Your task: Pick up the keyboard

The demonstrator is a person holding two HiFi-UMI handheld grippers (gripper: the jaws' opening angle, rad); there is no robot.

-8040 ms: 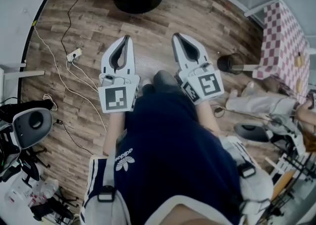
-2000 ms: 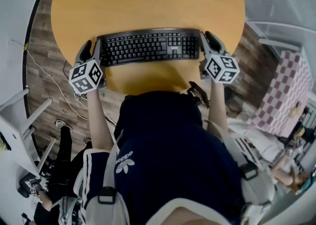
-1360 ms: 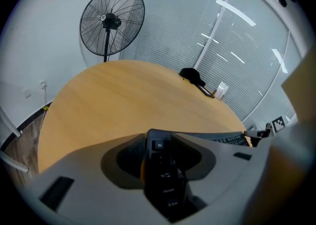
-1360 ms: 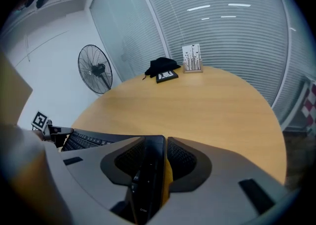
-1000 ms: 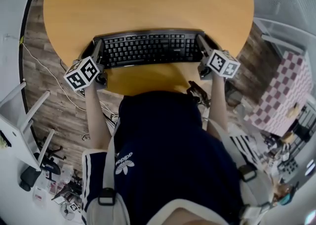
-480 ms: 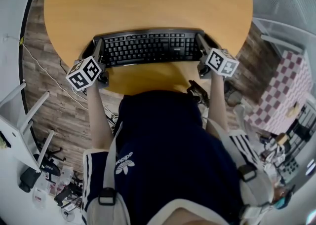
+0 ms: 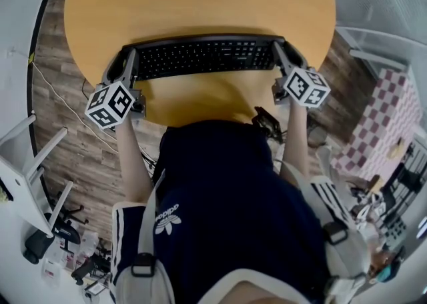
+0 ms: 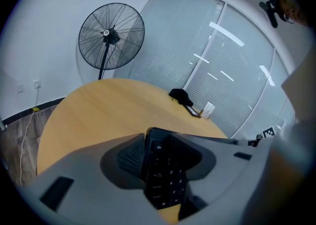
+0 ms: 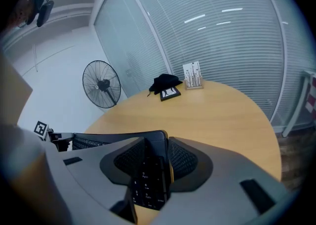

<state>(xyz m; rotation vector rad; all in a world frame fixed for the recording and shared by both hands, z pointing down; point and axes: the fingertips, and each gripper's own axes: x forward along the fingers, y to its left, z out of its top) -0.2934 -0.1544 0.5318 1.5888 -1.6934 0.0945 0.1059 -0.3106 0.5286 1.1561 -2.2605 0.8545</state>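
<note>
So, keyboard [image 7: 203, 56]: black, full-size w/ numpad. Lay lengthwise across the table's near half, parallel to its near edge, one end in each gripper.
L gripper [image 7: 123, 63]: clamped on the keyboard's left end. Left gripper view showed both jaws closed in on it, key face visible between the ribbed pads.
R gripper [image 7: 283, 53]: clamped on the numpad end. Right gripper view showed the keyboard edge-on between the jaws, pads against both faces.
Marker cubes: L cube [image 7: 110, 105] and R cube [image 7: 306, 87] both sat at the table's near edge.
Contact w/ tabletop: could not tell if the keyboard was resting on the table or clear of it.
Table [image 7: 200, 3]: round, light wood top.
Far side of table: black cap-like item [image 9: 164, 82] w/ a small framed card [image 9: 171, 92] just beside it. White card stand [image 9: 192, 75] near those.
Fan [image 8: 111, 36]: black pedestal type, beyond the table's far edge, against a white wall.
Blinds [image 9: 222, 36]: closed, behind glass panels, also beyond the table's far side.
Floor [image 7: 60, 116]: wood plank, seen left of the table. White cable [image 7: 47, 86] trailed over it.
Checked cloth [image 7: 380, 116]: pink/white, well right of the table.
Person: dark top [image 7: 233, 196], bare forearms reaching to the table's near edge.
</note>
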